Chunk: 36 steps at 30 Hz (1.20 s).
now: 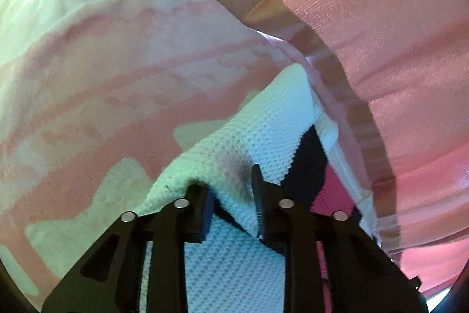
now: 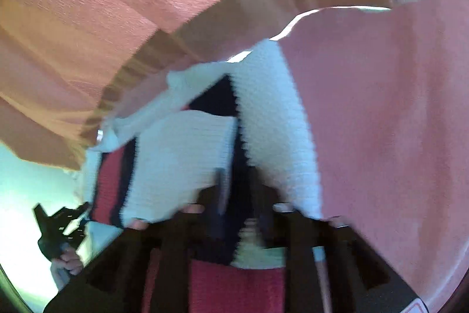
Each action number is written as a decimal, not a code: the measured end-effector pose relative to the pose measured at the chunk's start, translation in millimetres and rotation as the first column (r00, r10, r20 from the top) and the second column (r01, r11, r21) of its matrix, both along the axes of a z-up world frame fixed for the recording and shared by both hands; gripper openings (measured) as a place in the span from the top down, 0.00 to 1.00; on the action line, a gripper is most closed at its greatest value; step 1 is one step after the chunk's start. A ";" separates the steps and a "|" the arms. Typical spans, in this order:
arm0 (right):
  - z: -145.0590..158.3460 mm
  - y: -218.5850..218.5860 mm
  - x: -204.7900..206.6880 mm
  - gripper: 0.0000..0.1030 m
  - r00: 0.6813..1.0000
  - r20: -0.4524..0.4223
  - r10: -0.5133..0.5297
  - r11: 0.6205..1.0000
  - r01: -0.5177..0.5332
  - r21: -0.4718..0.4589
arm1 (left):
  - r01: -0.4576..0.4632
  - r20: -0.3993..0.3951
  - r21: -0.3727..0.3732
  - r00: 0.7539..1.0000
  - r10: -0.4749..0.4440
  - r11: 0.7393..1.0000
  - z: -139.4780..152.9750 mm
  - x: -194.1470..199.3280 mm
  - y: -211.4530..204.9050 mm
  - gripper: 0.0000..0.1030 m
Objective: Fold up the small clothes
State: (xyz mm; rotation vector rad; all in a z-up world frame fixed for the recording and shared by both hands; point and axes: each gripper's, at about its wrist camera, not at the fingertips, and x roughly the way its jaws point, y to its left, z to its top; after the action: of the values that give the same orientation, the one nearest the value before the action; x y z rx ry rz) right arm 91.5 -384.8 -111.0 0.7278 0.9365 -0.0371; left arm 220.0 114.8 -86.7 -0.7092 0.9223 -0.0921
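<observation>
Left wrist view: left gripper point(image 1: 231, 195) pinches a white knit garment point(image 1: 272, 119) at six o'clock. Right gripper point(image 2: 239, 213), blurred, clamps its striped edge. Uneven pulling could slip the knit free, I judge.

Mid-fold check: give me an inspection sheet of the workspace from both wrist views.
Surface: pink cloth-covered surface.
Job's things: white waffle-knit garment with black and red stripes, bunched, draped across the left gripper.
Clutter: pale pink patterned cloth lying beside it.
Grippers: left gripper has knit between its fingers, gap visible; right gripper blurred, state unclear.
Cables: nothing seen.
Surroundings: brown band edging the pink surface.
</observation>
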 end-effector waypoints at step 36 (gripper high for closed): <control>39.3 21.6 -1.3 0.93 0.994 0.046 0.104 0.967 -0.090 -0.239 | -0.021 0.072 0.084 0.997 0.015 0.996 9.8 -3.4 -7.5 0.91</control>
State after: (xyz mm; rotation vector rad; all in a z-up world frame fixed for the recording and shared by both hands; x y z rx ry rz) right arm 90.2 -363.2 -71.7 0.4590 0.8929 -0.0407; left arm 216.6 107.3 -76.9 -0.6312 0.8466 -0.0618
